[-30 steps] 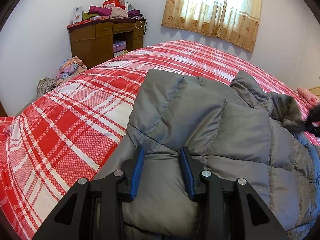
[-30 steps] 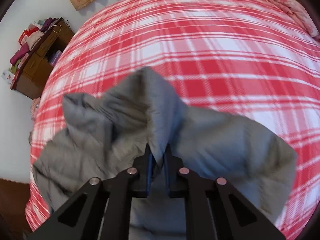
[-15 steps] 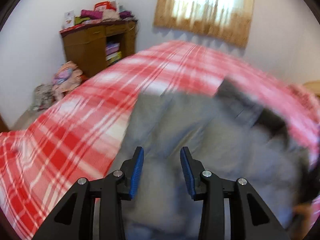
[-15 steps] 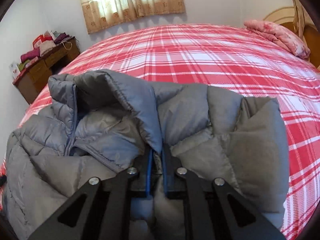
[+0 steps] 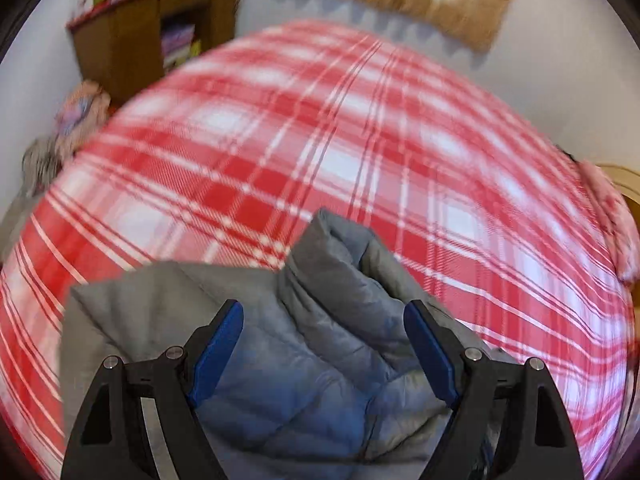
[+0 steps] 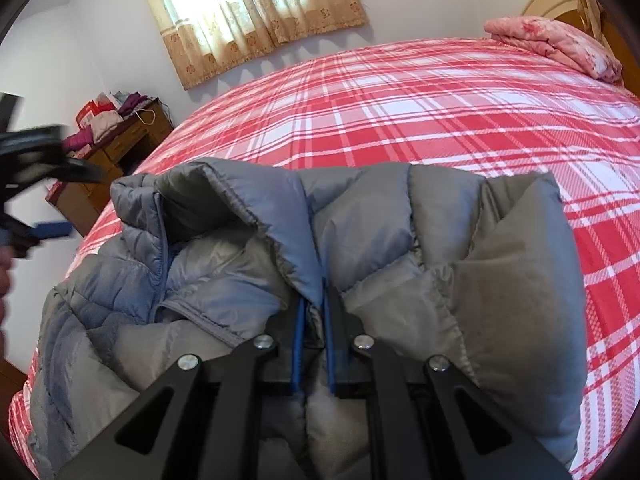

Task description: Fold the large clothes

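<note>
The right gripper (image 6: 313, 312) is clamped on a fold of the grey puffer jacket (image 6: 248, 264), its blue pads (image 6: 297, 344) nearly together with the hem of the fabric pinched between them. The left gripper (image 5: 322, 344) stands wide: its jaws have just been opening, and nothing is pressed between its blue pads (image 5: 216, 344), though the jacket (image 5: 304, 352) lies below the gap (the left wrist view is smeared by motion, so fine detail there is lost). In the right wrist view the left gripper (image 6: 44, 208) shows blurred at the far left edge, above the bed and apart from the jacket, with part of a hand (image 6: 4, 280) below it.

The jacket lies bunched on the near part of the red and white plaid bedspread (image 6: 420, 120), its collar and zipper toward the left and a folded panel toward the right. A pink folded cloth (image 6: 552, 40) rests at the far right end of the bed. Beyond the bed, on the left, a wooden desk (image 6: 132, 140) carries piled clothes, and a tan curtain (image 6: 256, 12) hangs on the far wall.
</note>
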A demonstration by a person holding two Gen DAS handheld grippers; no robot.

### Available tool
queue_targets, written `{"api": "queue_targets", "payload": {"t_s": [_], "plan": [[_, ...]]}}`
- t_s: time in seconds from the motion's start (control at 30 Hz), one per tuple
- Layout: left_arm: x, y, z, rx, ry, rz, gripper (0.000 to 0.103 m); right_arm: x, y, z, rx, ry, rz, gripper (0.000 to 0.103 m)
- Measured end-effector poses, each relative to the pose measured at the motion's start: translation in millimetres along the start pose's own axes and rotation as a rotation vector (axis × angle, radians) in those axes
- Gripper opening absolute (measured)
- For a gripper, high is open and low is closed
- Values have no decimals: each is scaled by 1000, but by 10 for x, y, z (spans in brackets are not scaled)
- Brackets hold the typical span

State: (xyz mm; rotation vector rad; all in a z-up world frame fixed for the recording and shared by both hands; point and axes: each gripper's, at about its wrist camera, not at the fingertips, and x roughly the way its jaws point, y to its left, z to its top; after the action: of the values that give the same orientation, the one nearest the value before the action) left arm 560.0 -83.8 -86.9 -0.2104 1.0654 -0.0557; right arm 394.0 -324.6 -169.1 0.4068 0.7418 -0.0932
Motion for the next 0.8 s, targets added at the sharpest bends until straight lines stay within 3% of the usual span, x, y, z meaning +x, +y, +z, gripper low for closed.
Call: {"api": "queue_targets", "payload": {"t_s": [0.17, 0.27, 0.43, 0.5, 0.57, 0.6, 0.8], "plan": [[152, -194, -17, -18, 11, 11, 83, 3, -38, -8, 19, -3, 22, 10], [104, -295, 24, 0, -5, -25, 83, 5, -38, -10, 19, -3, 22, 10], [203, -327, 16, 19, -7, 157, 83, 7, -39, -8, 19, -2, 22, 10], [209, -246, -27, 14, -20, 167, 70, 8, -36, -6, 18, -3, 21, 10], [217, -152, -84, 12, -1, 113, 20, 8, -41, -8, 19, -2, 23, 10], [236, -118, -99, 11, 9, 83, 12, 9, -41, -7, 20, -2, 23, 10], [-151, 160, -384, 35, -49, -21, 7, 14, -49, -2, 24, 1, 27, 10]]}}
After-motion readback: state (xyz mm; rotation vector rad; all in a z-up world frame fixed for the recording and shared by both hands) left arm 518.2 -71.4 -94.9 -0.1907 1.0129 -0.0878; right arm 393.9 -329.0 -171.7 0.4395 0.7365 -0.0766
